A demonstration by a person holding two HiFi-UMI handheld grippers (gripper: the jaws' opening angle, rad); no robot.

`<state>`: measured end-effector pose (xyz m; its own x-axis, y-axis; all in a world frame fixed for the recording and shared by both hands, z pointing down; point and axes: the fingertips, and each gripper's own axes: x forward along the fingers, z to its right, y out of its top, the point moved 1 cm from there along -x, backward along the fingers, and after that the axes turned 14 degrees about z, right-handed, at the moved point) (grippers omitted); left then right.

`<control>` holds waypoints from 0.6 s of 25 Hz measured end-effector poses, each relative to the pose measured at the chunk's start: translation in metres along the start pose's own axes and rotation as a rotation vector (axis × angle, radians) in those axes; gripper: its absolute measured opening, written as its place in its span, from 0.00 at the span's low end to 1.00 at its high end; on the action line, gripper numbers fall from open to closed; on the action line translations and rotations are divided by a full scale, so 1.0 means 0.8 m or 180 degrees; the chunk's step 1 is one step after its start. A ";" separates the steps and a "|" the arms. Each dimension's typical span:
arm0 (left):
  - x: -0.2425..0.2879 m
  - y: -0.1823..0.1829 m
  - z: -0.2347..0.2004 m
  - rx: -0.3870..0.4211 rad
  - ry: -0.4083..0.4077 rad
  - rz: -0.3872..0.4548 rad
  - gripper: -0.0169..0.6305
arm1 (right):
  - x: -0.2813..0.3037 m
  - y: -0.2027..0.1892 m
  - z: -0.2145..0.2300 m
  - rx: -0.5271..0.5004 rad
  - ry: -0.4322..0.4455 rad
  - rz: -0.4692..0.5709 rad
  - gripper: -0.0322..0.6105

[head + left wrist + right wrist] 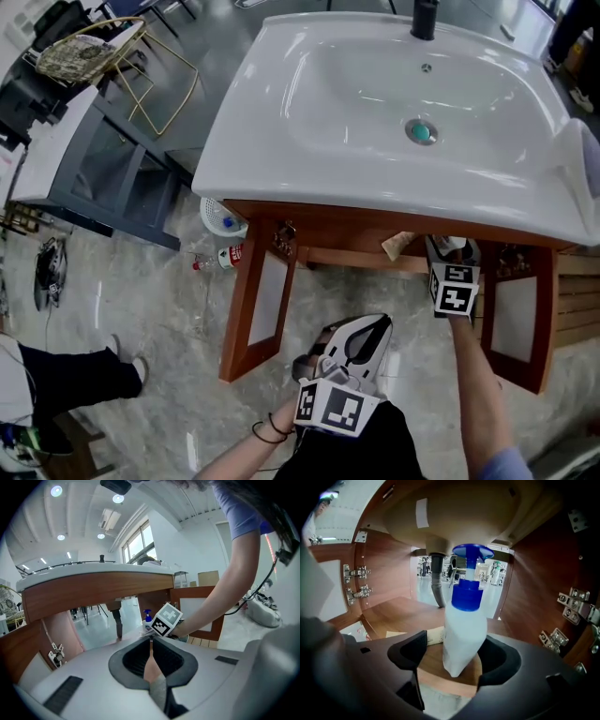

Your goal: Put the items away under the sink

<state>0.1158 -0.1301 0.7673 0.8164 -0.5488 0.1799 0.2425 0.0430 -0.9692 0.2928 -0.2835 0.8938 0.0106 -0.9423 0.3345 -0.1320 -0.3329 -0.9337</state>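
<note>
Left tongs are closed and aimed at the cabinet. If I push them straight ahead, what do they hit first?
Most likely the right gripper: its marker cube sits just beyond the left gripper, short of the cabinet opening. Depth is hard to judge.

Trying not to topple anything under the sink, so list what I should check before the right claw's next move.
1. Right claw apart around the spray bottle, with a gap on one side: ok.
2. Bottle base resting on the wooden shelf: cannot tell; it is near the front edge.
3. Bottle upright: not ok, it tilts.
4. Drain pipe clear of the bottle: ok, it stands behind.
5. Left claw shut, empty, outside the cabinet: ok.
</note>
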 end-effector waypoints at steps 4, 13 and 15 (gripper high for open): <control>-0.004 0.019 0.010 -0.0076 -0.0016 0.0009 0.05 | -0.029 -0.009 -0.004 0.0093 0.0075 -0.0149 0.56; -0.010 0.065 0.033 -0.0068 -0.0154 -0.0017 0.05 | -0.105 0.013 -0.015 0.0204 0.0289 -0.0184 0.53; -0.012 0.077 0.033 -0.0081 -0.0134 -0.0020 0.05 | -0.119 0.024 -0.017 0.0223 0.0334 -0.0163 0.42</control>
<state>0.1367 -0.1006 0.7104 0.8364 -0.5132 0.1926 0.2349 0.0182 -0.9719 0.2756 -0.1994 0.8459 -0.0887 -0.9165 0.3901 -0.0643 -0.3855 -0.9205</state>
